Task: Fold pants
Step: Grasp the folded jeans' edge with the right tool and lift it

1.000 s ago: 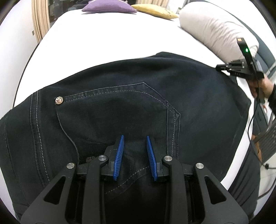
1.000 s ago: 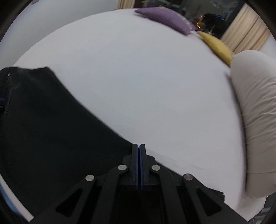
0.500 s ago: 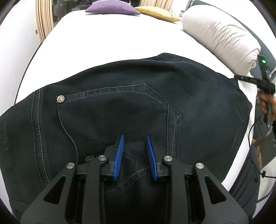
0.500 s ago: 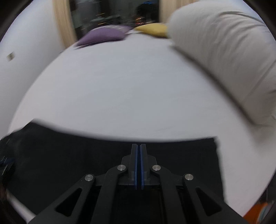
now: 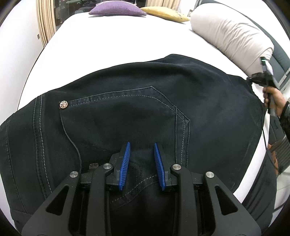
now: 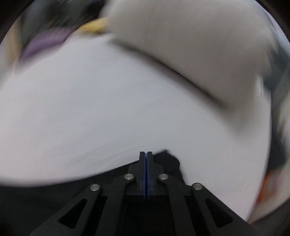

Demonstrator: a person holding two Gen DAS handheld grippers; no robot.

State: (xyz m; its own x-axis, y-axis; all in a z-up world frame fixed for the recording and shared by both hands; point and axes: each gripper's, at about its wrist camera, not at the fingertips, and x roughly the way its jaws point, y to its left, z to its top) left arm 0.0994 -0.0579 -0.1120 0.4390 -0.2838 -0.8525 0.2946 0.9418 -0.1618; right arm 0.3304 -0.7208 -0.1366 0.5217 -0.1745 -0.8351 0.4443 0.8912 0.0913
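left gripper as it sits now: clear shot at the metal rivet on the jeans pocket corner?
Probably yes. The left gripper is open over the pants, and the rivet lies exposed ahead and to its left, with only flat denim between them and nothing covering it.

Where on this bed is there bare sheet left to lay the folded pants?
Bare white sheet runs from the pants up to the purple cushion and yellow cushion, bordered on the right by the rolled grey duvet. The near end is crowded: pants, left gripper, right gripper.
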